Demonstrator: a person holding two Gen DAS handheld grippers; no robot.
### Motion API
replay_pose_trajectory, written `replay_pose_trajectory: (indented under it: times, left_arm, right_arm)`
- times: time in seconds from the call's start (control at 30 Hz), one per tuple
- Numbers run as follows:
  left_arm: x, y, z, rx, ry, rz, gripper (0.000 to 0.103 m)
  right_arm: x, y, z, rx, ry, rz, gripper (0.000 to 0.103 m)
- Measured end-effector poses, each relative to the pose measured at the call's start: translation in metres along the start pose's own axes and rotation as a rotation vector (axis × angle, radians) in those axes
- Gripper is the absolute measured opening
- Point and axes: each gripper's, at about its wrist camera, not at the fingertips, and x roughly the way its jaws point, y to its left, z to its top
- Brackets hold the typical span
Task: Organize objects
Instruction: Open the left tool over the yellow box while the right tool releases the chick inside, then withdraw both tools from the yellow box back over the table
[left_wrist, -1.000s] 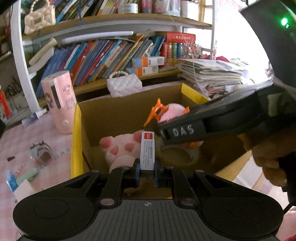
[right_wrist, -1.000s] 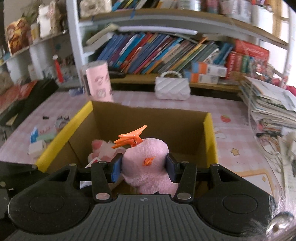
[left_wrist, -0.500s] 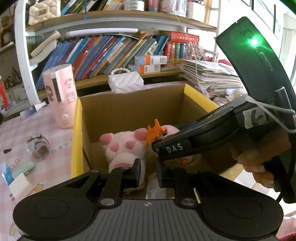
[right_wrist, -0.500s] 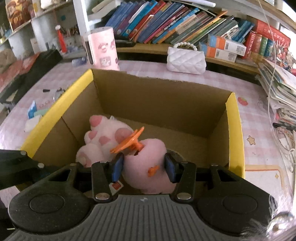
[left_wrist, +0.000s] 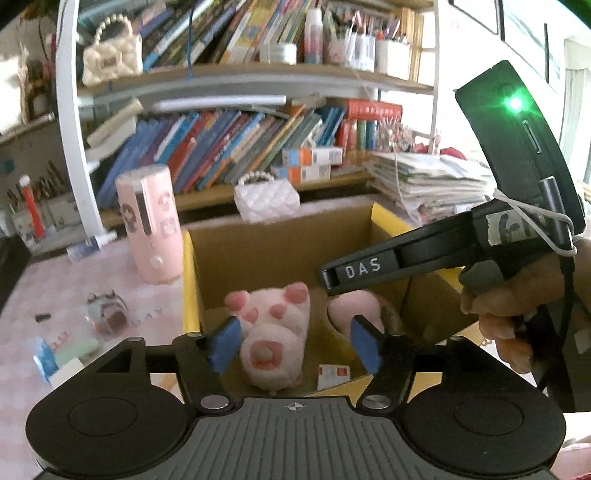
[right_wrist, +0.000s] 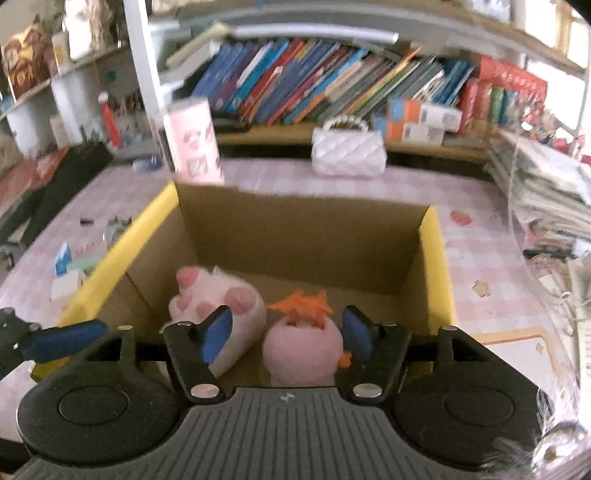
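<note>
Pink plush toy (right_wrist: 303, 349) with orange clip, lying in box (right_wrist: 295, 236), right claw (right_wrist: 291, 332) just opened wide, gripping nothing

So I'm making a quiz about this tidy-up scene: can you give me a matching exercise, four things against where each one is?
Things:
1. paw plush
2. white quilted purse
3. pink cylinder
4. orange and blue boxes

Places:
A. on the bookshelf in front of the books
B. inside the cardboard box
C. standing on the table beside the box's yellow-edged left flap
D. on the table behind the box

Pairs: 1-B, 2-D, 3-C, 4-A
</note>
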Motion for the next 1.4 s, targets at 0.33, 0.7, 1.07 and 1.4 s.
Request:
replay_pose_trajectory:
  times: [0.33,0.7,1.07,1.4]
  left_arm:
    - [-0.043,0.014,-0.009,-0.036,-0.083,0.064,0.088]
    - [-0.083,0.040,-0.037,-0.127,-0.077,0.101,0.088]
    - [-0.106,0.050,-0.073,-0.128,0.025,0.069,0.088]
    - [-0.134,0.056,-0.109,-0.108,0.090,0.062,0.091]
  right_arm:
    - [-0.054,0.003,-0.008,0.101,-0.145,-0.088,0.072]
    - [-0.117,0.029,-0.057,0.134,-0.248,-0.209,0.075]
    - [-0.129,0.077,-0.116,0.175,-0.133,-0.291,0.075]
    - [-0.137,0.122,-0.160,0.186,-0.031,-0.282,0.075]
